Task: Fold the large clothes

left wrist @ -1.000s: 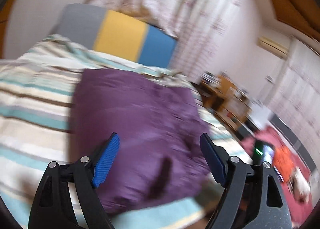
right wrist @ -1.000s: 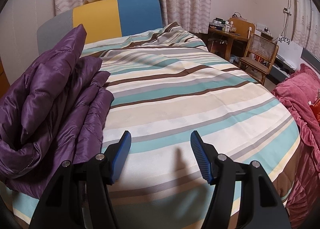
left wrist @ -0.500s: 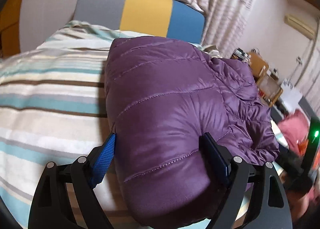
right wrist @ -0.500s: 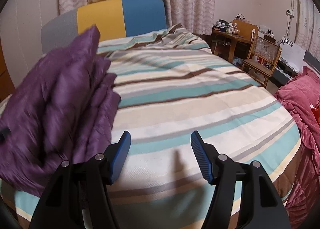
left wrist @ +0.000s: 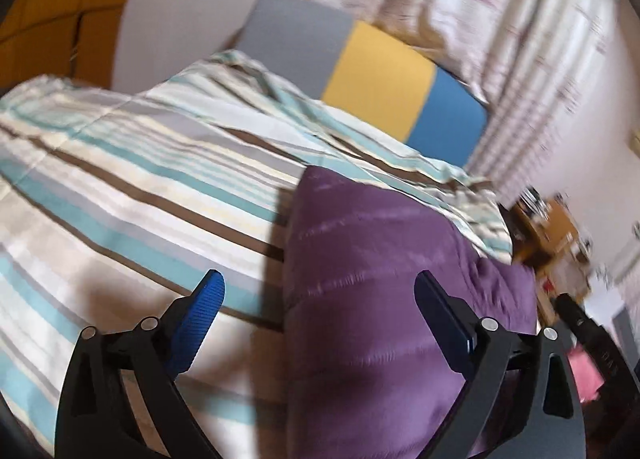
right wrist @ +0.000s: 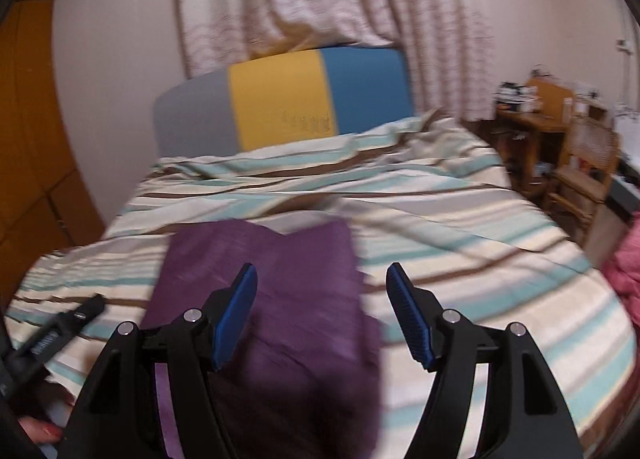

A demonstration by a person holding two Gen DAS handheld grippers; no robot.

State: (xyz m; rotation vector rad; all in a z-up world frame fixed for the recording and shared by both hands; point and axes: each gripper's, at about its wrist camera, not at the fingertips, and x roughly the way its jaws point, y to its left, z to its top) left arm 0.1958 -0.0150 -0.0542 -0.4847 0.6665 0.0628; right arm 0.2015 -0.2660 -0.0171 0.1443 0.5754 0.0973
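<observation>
Bare striped bed [right wrist: 460,219] stretches from the jacket [right wrist: 288,299] toward 2 o'clock; bed edge at 4. Jacket: purple, quilted, folded flat near the bed's front edge. Left gripper [left wrist: 320,323] and right gripper [right wrist: 322,311] both spread, holding nothing.

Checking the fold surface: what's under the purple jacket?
The purple jacket lies on the striped duvet, whose stripes show on all visible sides. Whatever is directly beneath the jacket is covered.
</observation>
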